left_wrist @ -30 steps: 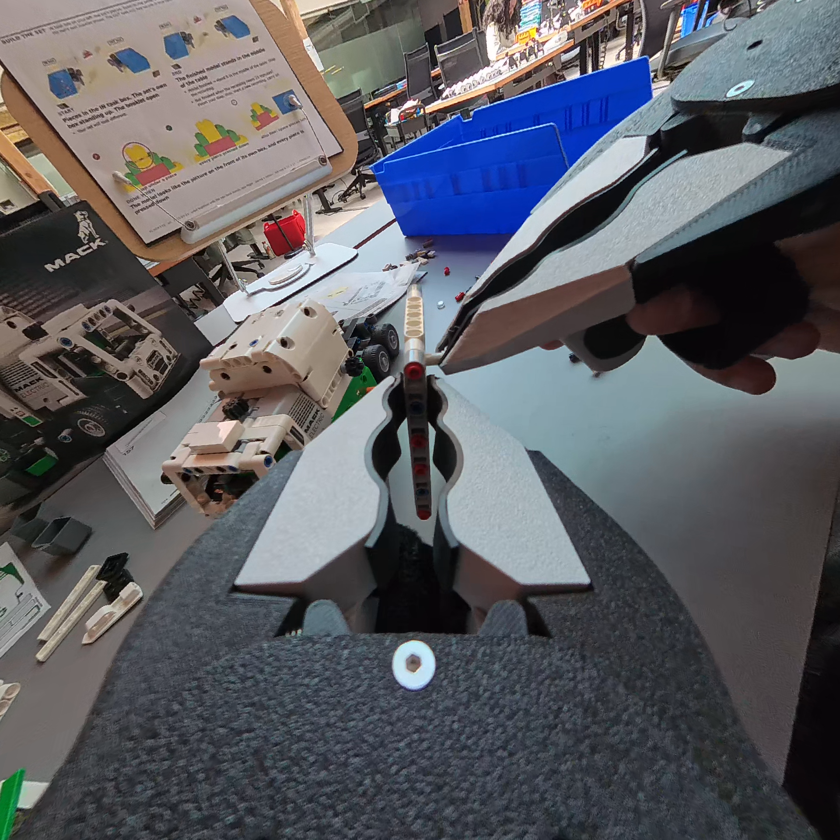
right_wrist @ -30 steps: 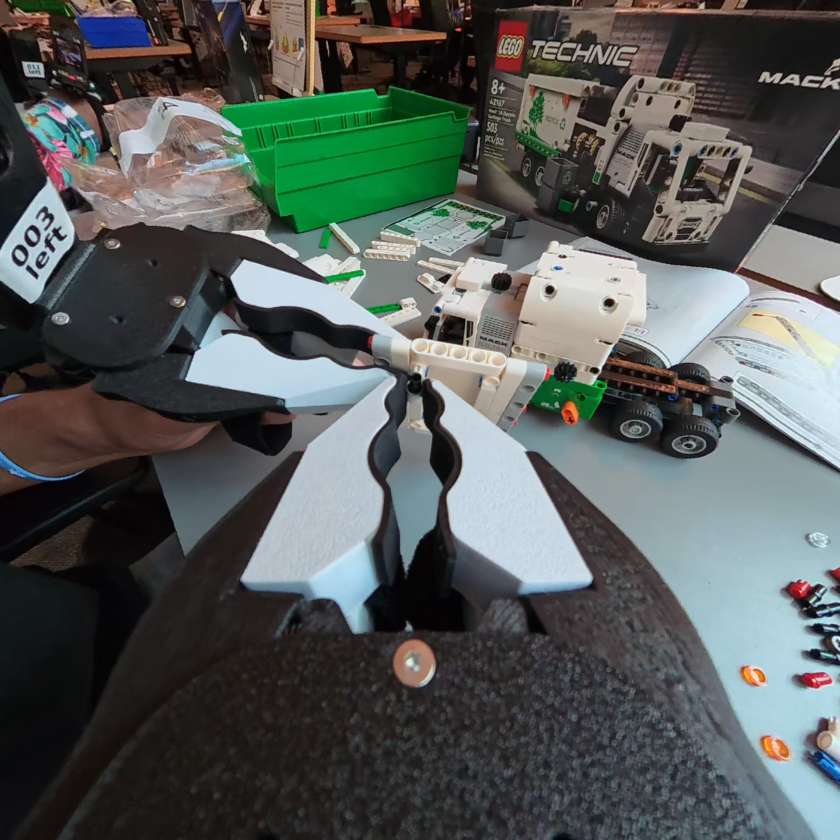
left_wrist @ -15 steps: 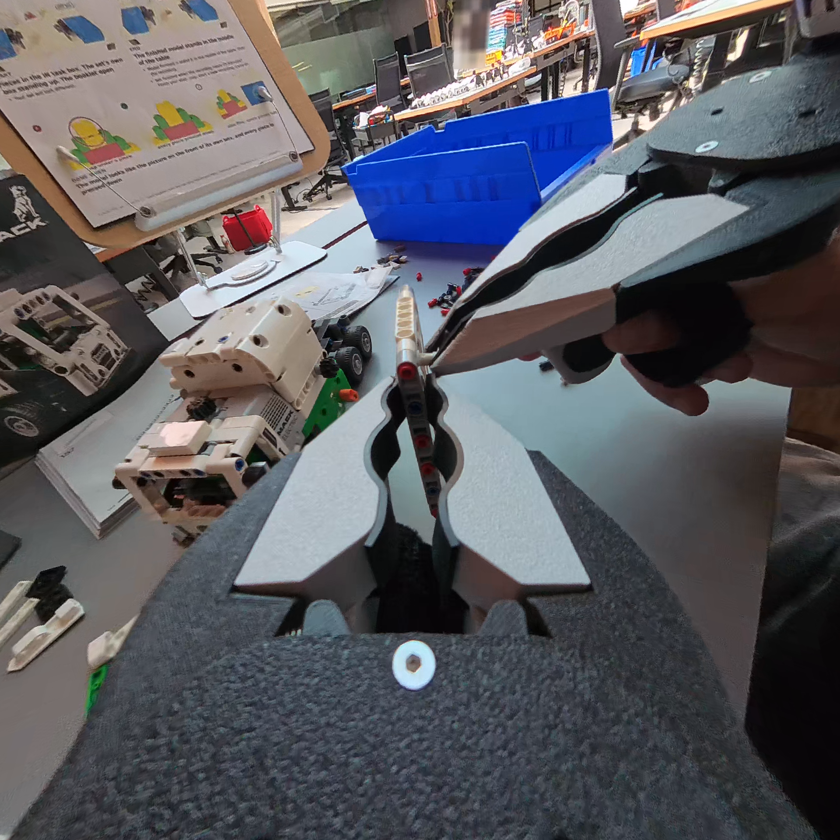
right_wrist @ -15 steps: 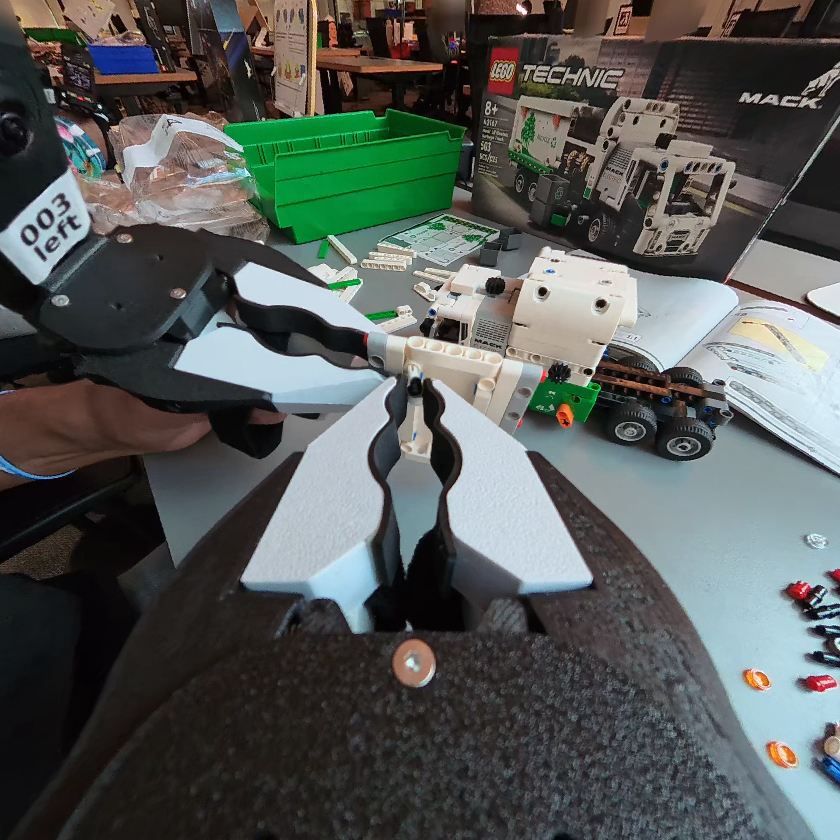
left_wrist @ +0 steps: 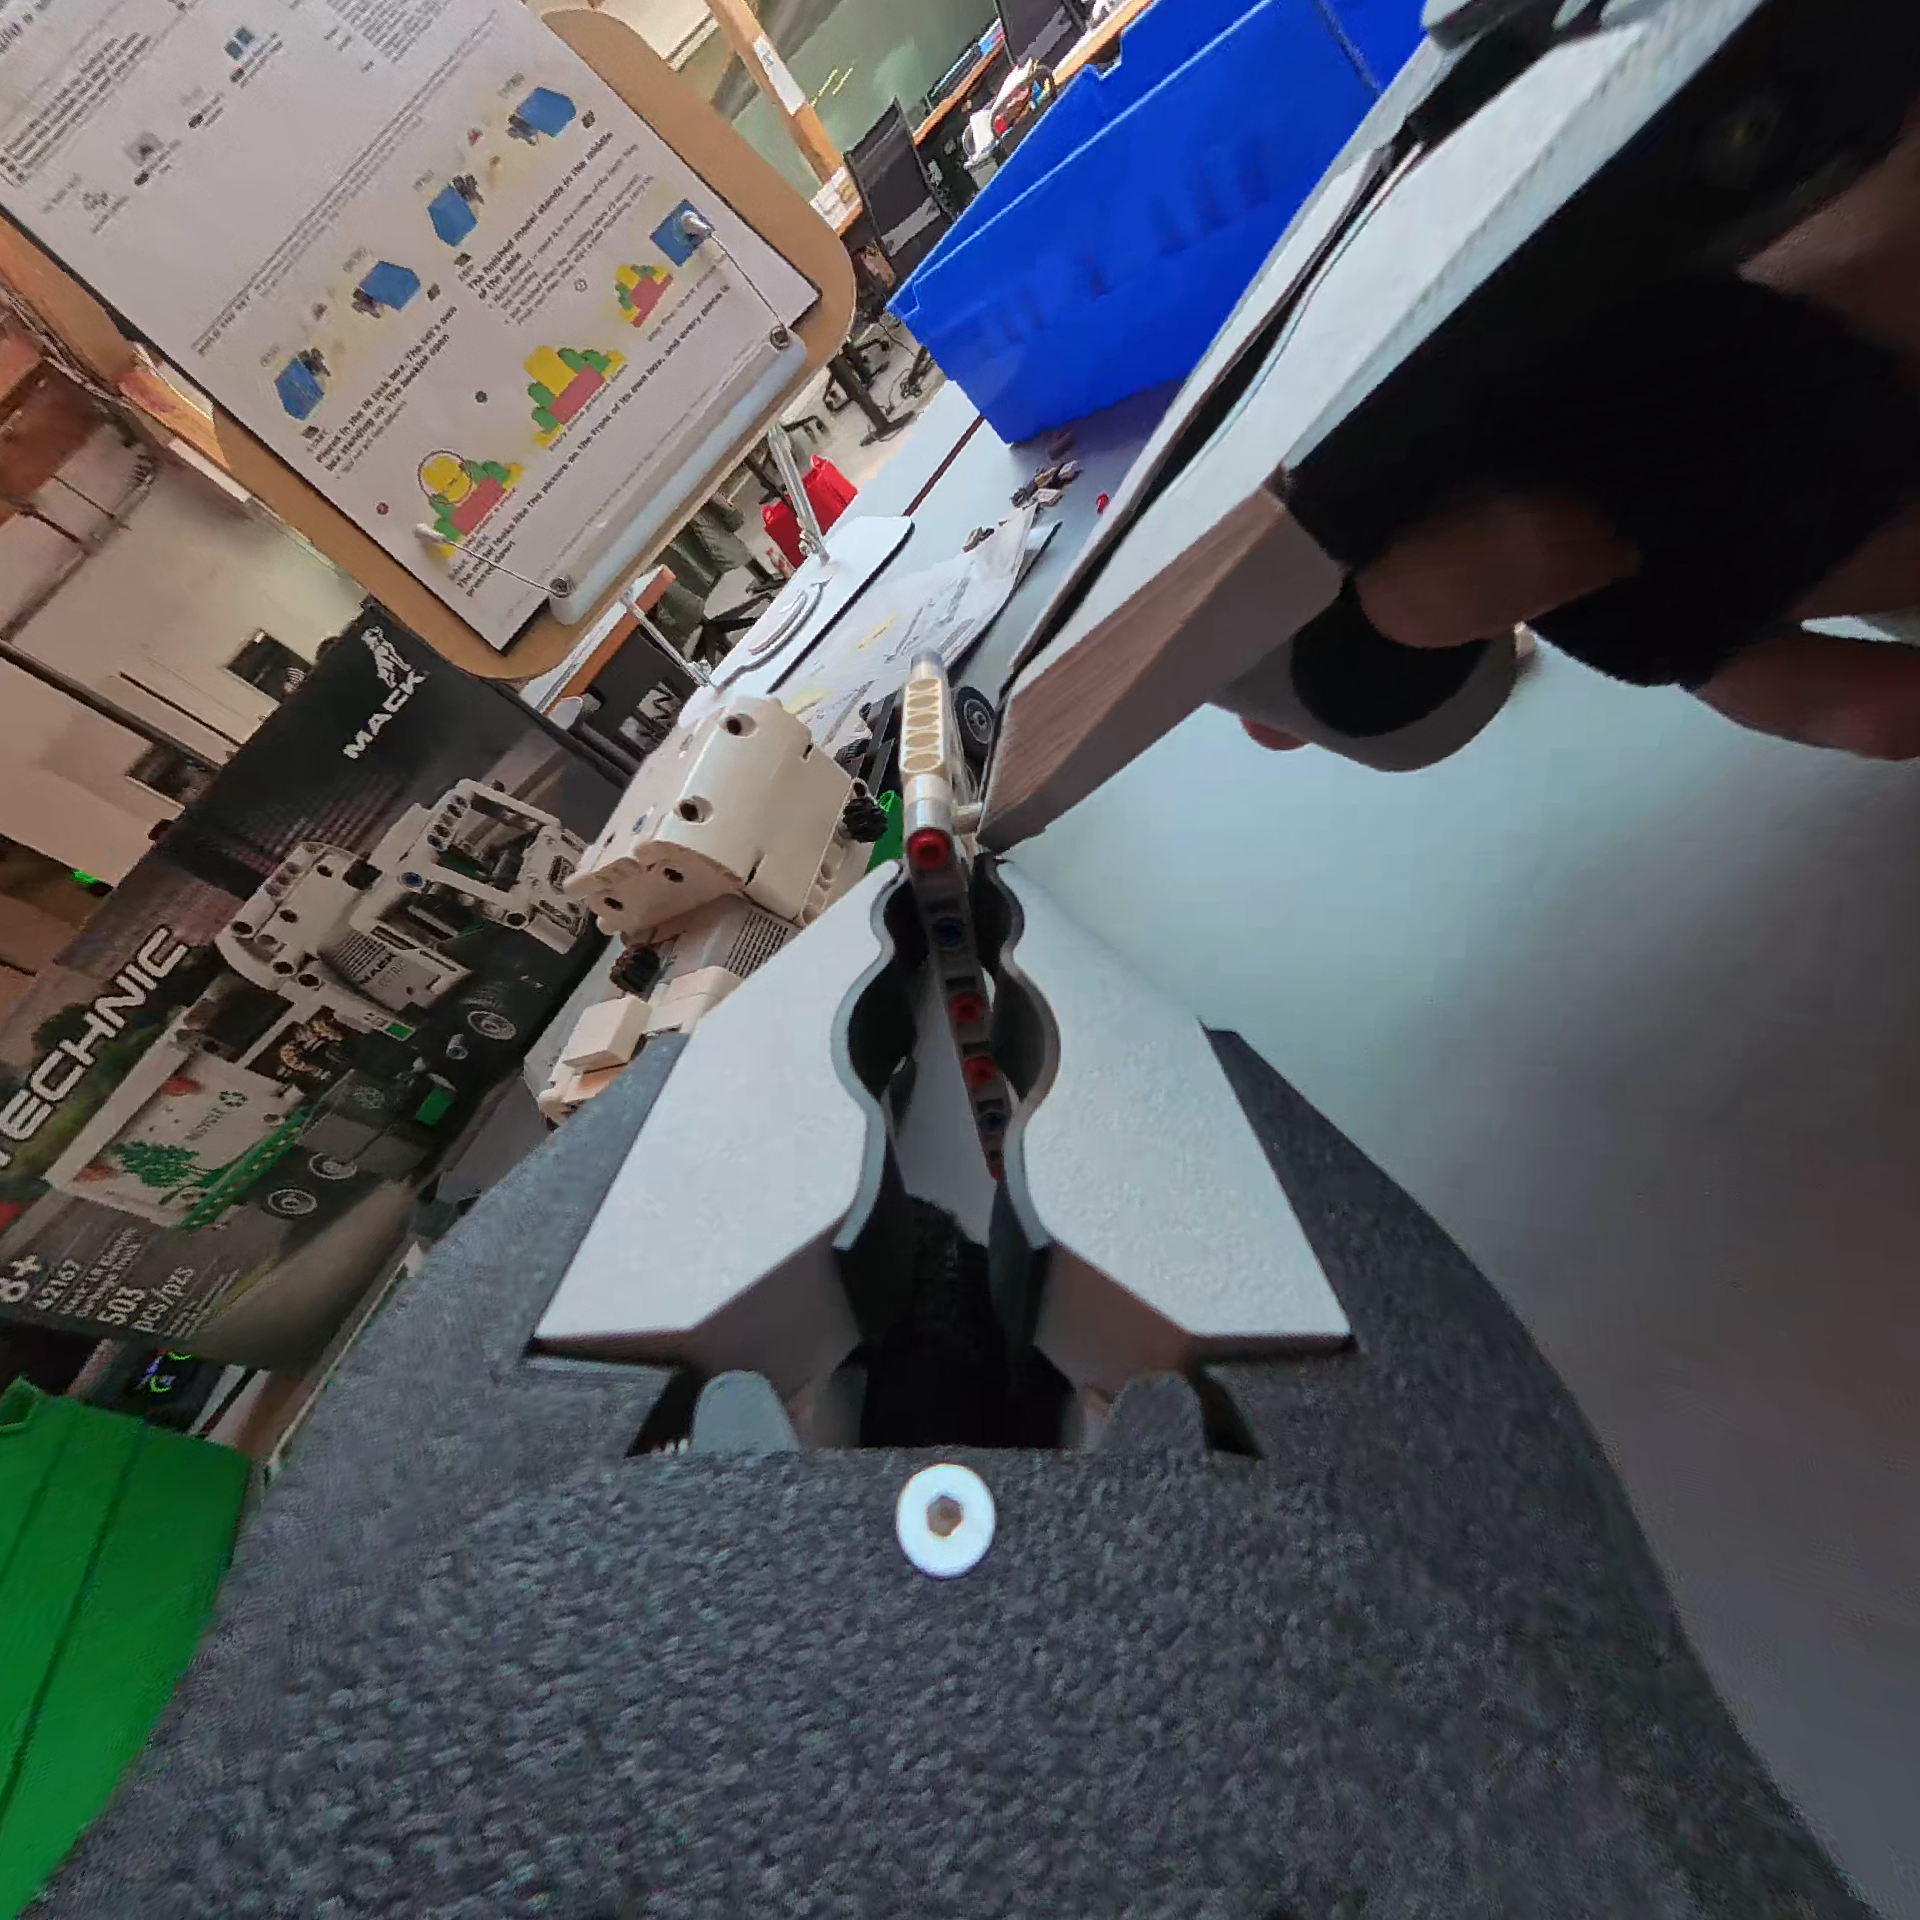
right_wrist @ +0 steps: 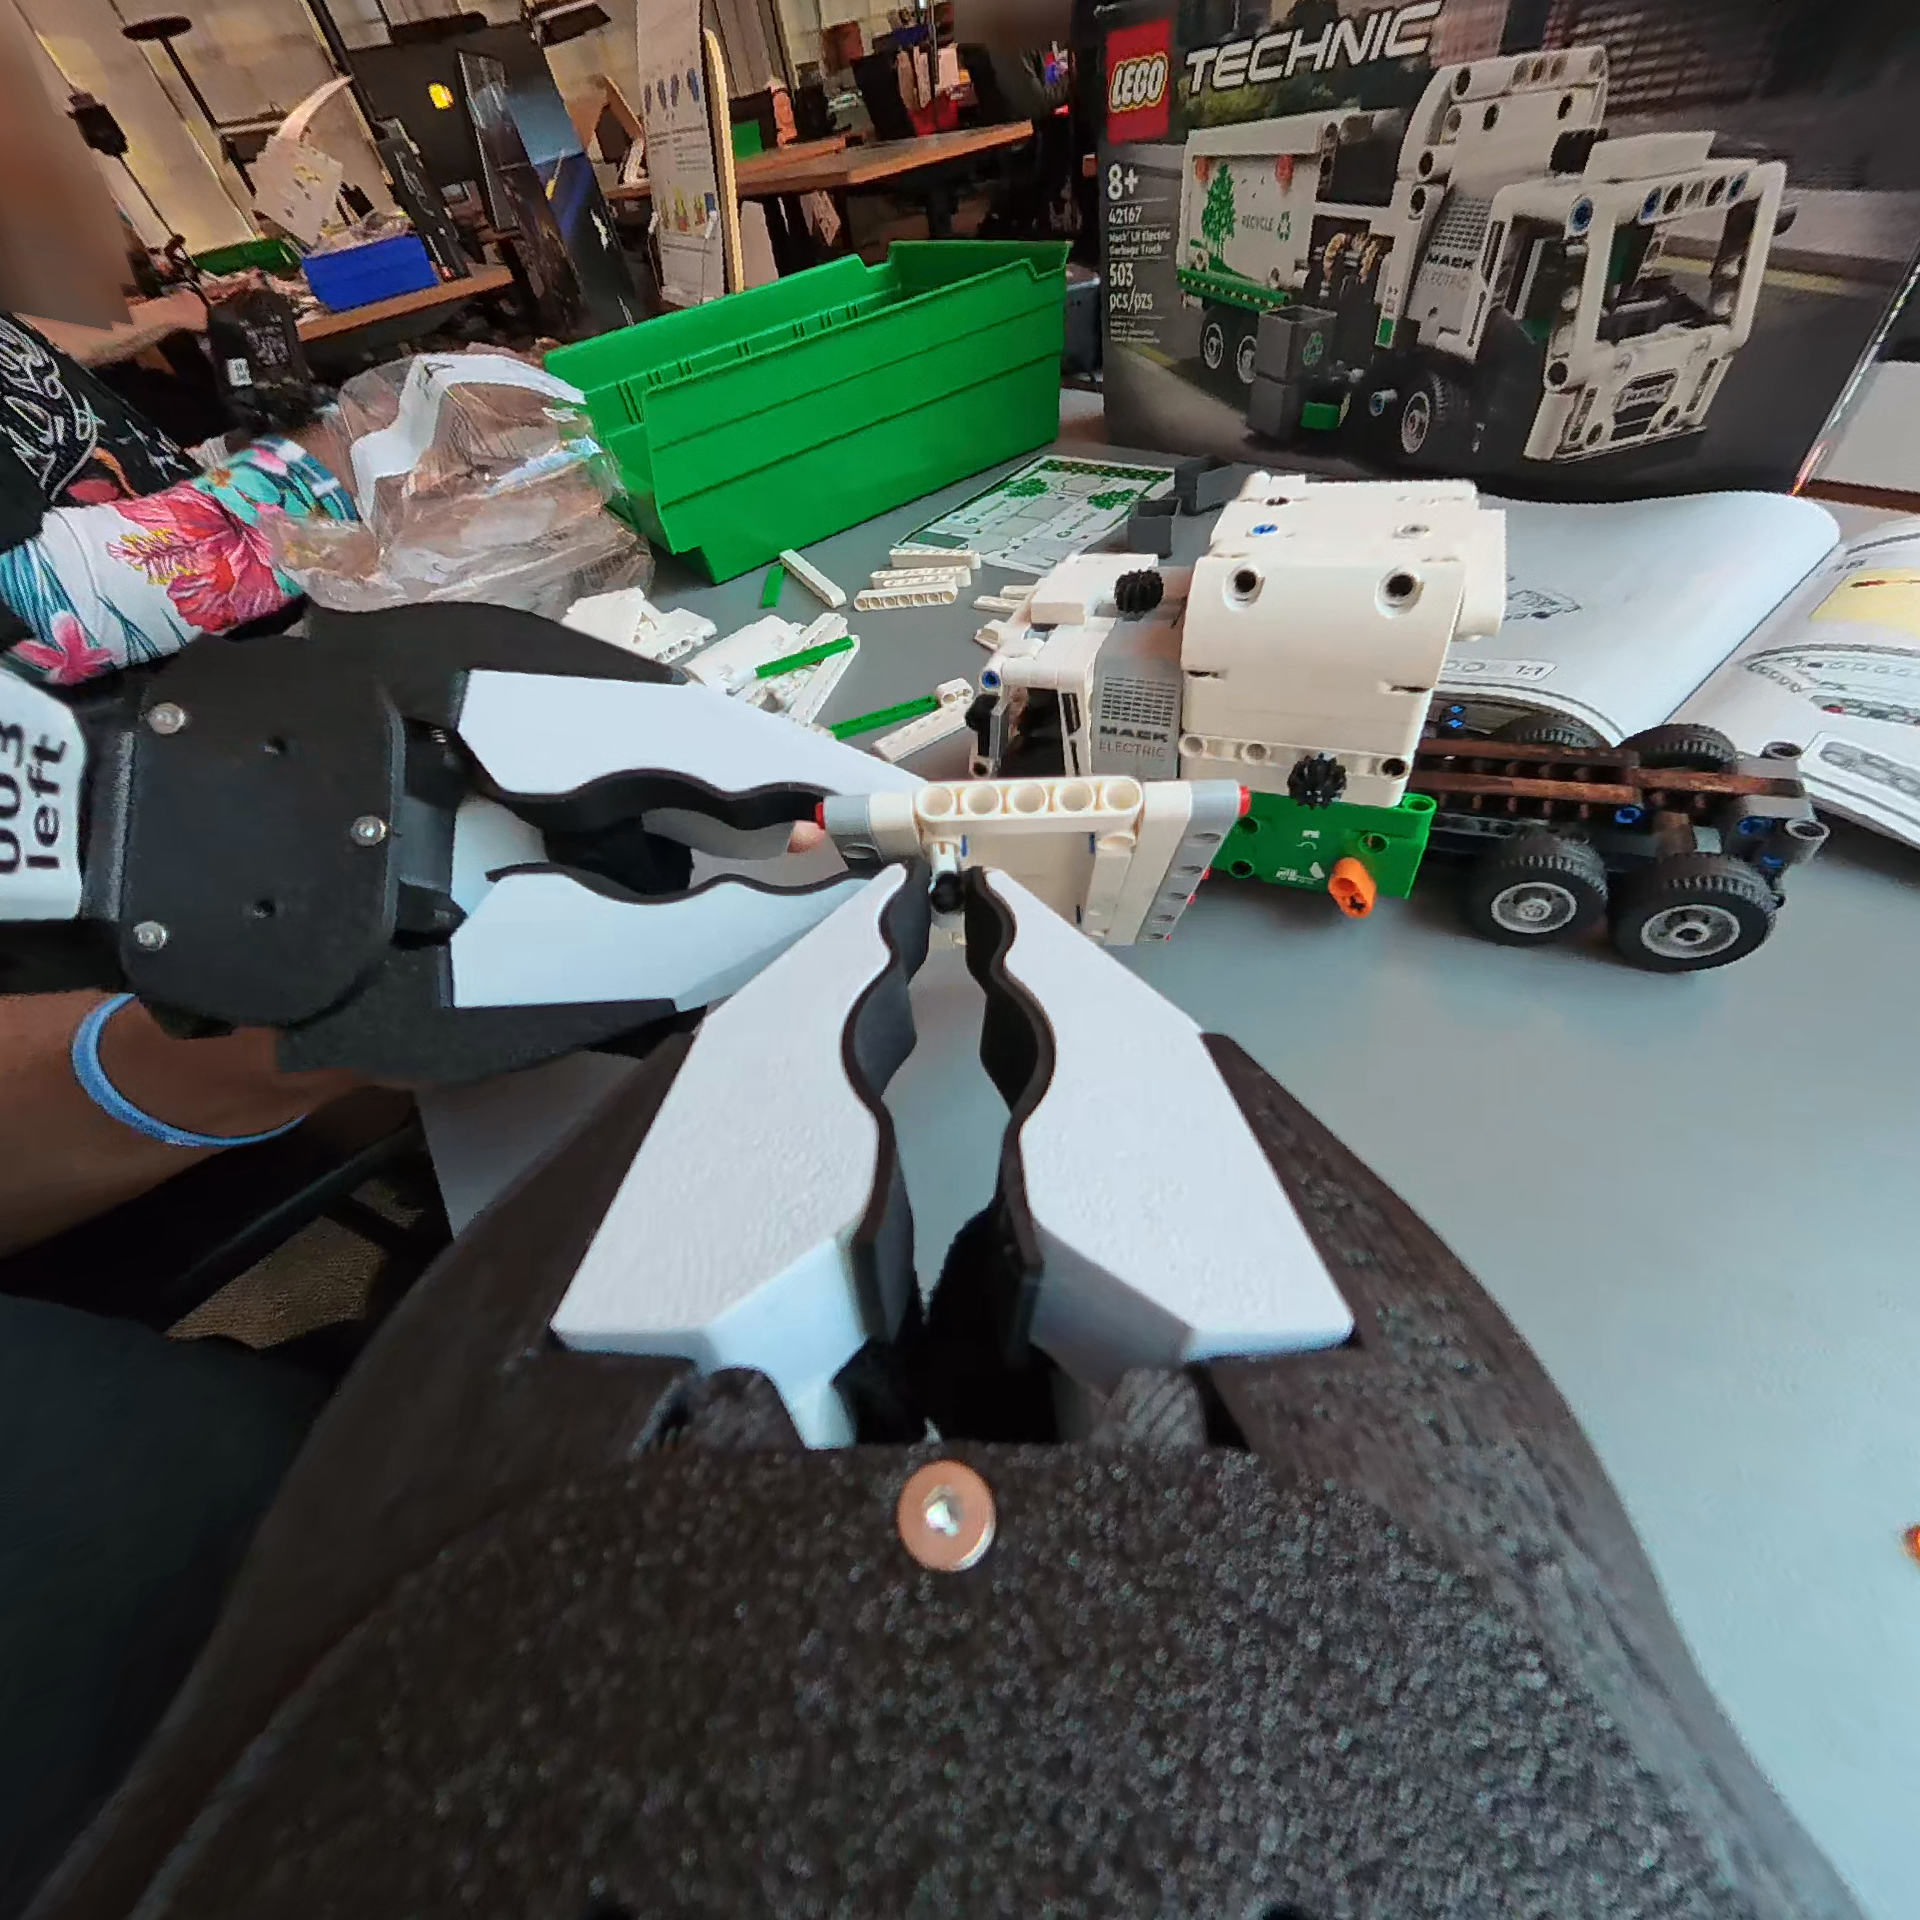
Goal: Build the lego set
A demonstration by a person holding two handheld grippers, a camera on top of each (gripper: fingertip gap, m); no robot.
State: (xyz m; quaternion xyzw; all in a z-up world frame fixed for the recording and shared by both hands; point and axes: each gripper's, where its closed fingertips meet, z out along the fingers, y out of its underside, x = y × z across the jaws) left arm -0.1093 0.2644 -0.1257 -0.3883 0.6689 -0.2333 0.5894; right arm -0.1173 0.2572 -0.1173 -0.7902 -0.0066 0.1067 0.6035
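A: Where's our white-and-grey beam frame of plastic bricks point(right_wrist: 1049, 836)?

B: Mid-air, at 12 o'clock from our right gripper point(right_wrist: 948, 891), which pinches a small black pin under it. Our left gripper point(left_wrist: 951, 940), clamped on the frame's grey end, has rolled sideways since earlier.

A: And the white toy truck point(right_wrist: 1299, 665)?

B: Behind, at 1 o'clock, on the grey table point(right_wrist: 1558, 1195).
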